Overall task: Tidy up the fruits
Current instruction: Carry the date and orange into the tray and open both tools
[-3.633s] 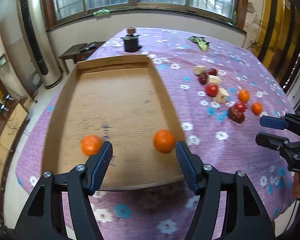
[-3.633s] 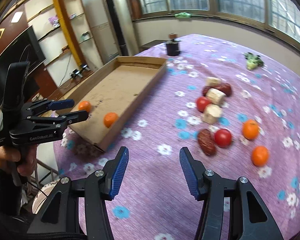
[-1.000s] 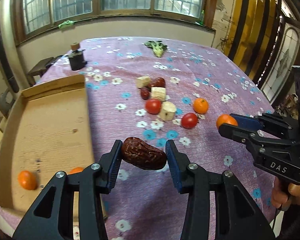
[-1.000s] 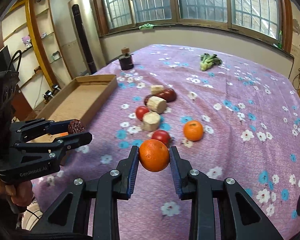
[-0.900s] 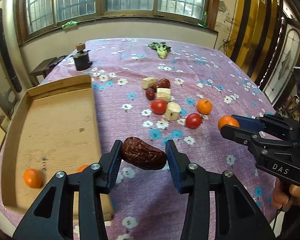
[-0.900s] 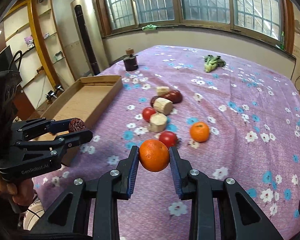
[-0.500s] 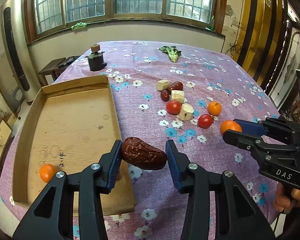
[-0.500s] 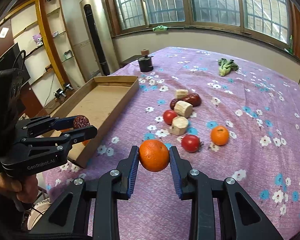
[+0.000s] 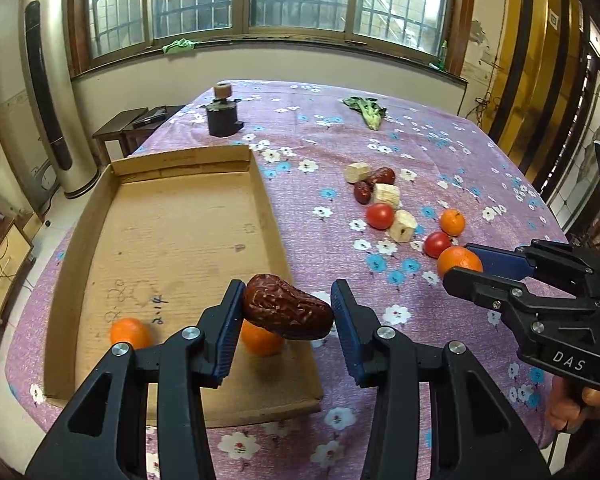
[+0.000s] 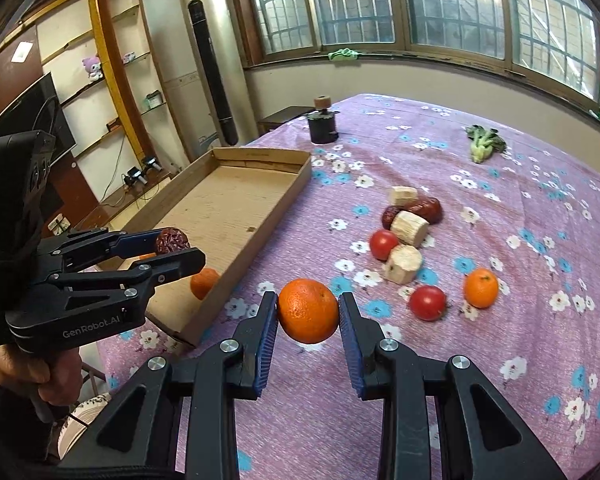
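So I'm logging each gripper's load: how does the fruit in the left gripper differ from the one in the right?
The left gripper holds a red date: dark red-brown, wrinkled, oblong, lying crosswise between the pads. The right gripper holds an orange: bright orange, round, finely dimpled. The red date hangs over the cardboard tray; the orange hangs over the tablecloth. Both are clamped, lifted clear.

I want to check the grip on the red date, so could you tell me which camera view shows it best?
The left wrist view: the red date lies lengthwise between the left claw pads, wrinkled skin fully visible. The right wrist view shows only its rounded end poking out of that claw at the left edge.
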